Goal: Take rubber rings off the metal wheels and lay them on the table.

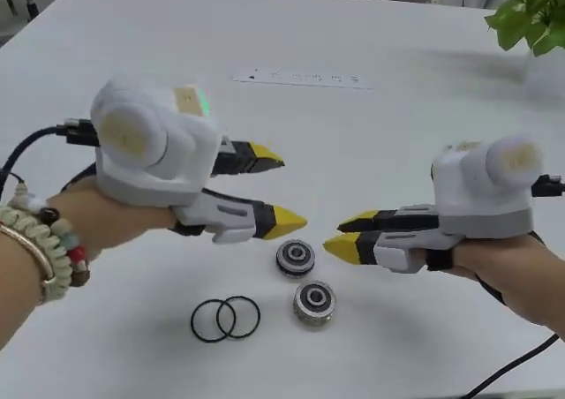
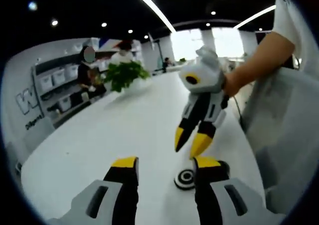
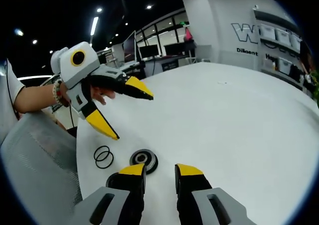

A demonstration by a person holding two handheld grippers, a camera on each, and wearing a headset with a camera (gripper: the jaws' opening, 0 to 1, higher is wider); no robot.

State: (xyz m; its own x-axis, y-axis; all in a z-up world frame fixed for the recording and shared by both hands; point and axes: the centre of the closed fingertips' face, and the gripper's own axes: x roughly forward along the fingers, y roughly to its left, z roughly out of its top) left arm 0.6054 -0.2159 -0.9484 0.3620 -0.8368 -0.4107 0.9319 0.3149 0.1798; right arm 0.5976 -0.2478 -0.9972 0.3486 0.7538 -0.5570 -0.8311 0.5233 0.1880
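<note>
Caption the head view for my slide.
Left gripper and right gripper, both open, hover by two metal wheels; two rubber rings lie overlapping on the table.

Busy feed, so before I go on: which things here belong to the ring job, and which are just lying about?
Job: near metal wheel, far metal wheel, two loose rubber rings lying on the table.
Just lying about: leafy plant, printed strip.
</note>
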